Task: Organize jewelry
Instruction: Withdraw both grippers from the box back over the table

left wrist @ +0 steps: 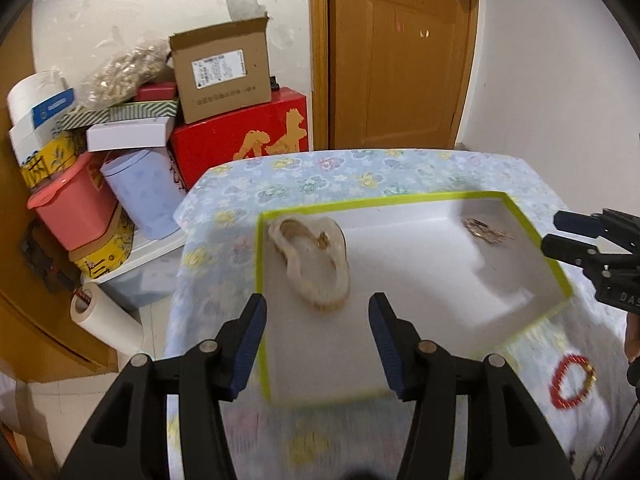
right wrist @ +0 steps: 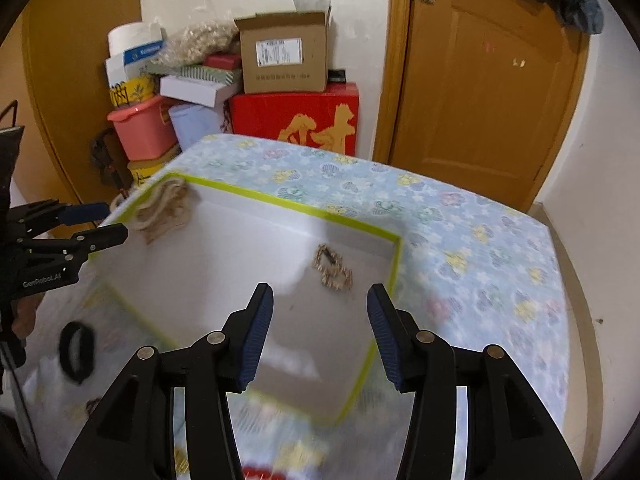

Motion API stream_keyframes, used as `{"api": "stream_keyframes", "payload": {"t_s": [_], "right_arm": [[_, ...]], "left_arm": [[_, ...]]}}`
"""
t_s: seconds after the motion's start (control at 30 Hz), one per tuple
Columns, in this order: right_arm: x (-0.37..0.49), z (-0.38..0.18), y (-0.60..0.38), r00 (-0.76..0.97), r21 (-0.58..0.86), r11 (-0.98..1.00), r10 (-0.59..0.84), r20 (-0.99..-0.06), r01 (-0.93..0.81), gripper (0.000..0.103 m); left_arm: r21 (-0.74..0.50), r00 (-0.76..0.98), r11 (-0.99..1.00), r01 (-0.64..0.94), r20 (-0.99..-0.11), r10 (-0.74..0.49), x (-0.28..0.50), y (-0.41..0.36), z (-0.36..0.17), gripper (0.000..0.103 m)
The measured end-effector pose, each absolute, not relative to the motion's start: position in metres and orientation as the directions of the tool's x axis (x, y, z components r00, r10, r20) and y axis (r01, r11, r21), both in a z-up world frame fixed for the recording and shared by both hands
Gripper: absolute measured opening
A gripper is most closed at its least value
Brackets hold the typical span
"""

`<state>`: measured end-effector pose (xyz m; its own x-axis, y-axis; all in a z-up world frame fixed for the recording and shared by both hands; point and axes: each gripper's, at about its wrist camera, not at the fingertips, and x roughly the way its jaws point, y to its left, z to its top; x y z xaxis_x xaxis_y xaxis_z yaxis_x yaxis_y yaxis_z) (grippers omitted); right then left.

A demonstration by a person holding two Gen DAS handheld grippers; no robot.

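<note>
Both your grippers hang empty over the white tray [left wrist: 420,280] with the yellow-green rim, which sits on the flower-print tablecloth [left wrist: 320,180]. The left gripper [left wrist: 318,340] has its fingers spread wide with nothing between them, and the right gripper [right wrist: 320,334] is spread the same way.

Two pieces already lie in the tray: a pale beaded necklace [left wrist: 310,264] looped at its far left corner, and a small gold chain piece [right wrist: 334,270] near its right wall. Two more wait outside on the cloth, near you: a red beaded bracelet [left wrist: 572,382] and a black ring-shaped band [right wrist: 77,356].

The next pick is probably one of those two. For the red bracelet, come down with the right gripper so one finger lands inside the loop and one outside, then close on the beads rather than scooping. Both views are smeared, so slow down before you descend.

Readable writing is scarce: the left gripper's body reads "GenRobot.AI", the right one shows "DAS" cut off. The label on the cardboard box [right wrist: 284,56] is too small to read.
</note>
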<state>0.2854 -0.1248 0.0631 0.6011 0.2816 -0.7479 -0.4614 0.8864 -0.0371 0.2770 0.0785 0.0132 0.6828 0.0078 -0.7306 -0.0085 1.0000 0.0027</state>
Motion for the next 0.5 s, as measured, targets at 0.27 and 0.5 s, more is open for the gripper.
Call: {"api": "stream_keyframes", "payload": {"t_s": [0.27,0.5], "right_arm": [[0.198,0.081,-0.148,0.601,0.034,0.893,0.329,-0.728,-0.448,0.050],[0.133,0.080,-0.172,0.588,0.120,0.899,0.372,-0.718,-0.422,0.050]], "left_arm": [[-0.032,0.708,0.999,-0.006,-0.706,-0.018,0.200,0.063,0.032,0.055],[-0.082,0.720,0.997,0.016,-0.691,-0.068,0.138,0.045,0.036,0.055]]}}
